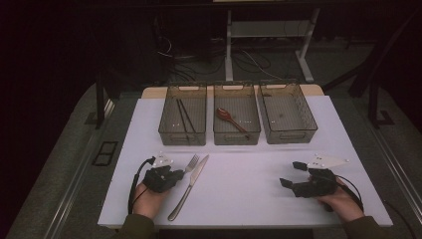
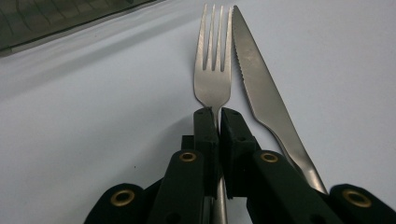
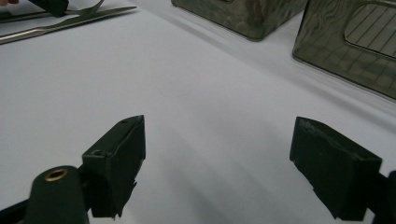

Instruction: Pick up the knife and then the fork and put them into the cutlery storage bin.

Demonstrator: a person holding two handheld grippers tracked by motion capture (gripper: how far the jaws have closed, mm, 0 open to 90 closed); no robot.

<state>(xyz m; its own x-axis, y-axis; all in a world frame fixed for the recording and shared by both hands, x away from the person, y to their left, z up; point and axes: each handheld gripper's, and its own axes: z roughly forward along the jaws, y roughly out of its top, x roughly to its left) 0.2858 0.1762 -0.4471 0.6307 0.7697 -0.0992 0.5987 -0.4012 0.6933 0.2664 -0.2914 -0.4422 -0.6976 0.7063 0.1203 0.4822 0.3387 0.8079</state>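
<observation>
In the left gripper view, at the bottom centre of the frame, the left claw [image 2: 218, 122] has its two jaws pinched together on the neck of the fork [image 2: 213, 70], just below where the head widens; the handle runs back under the claw towards the camera, and the tines point straight up the frame. So the fork's long axis lies in line with the claw, and a lift will carry it tines-forward. The knife [image 2: 261, 93] lies just right of the fork, its blade nearly parallel and its serrated edge facing the tines (whether the two touch I cannot tell).

In the high view the same pair sits at lower left: the left claw [image 1: 180, 174] is over the fork [image 1: 192, 163], the knife [image 1: 190, 185] slants from lower left to upper right beside it, and the white bench [image 1: 249, 194] carries both. The right claw [image 1: 291, 174], at lower right of that frame, stands well apart from the cutlery with its jaws wide and nothing between them; the right gripper view confirms this, bare bench showing between the two black pads. The left hand is by far the nearer to the work.

Farther up the high view stand three bins in a row: the left bin [image 1: 169, 122] holds dark chopsticks [image 1: 183, 115], the middle bin [image 1: 254, 124] a brown spoon [image 1: 228, 117], and the right bin [image 1: 306, 119] looks empty, a layout the left gripper view hardly shows. My judgement is that the fork goes up the frame to a bin, likely the right one.
</observation>
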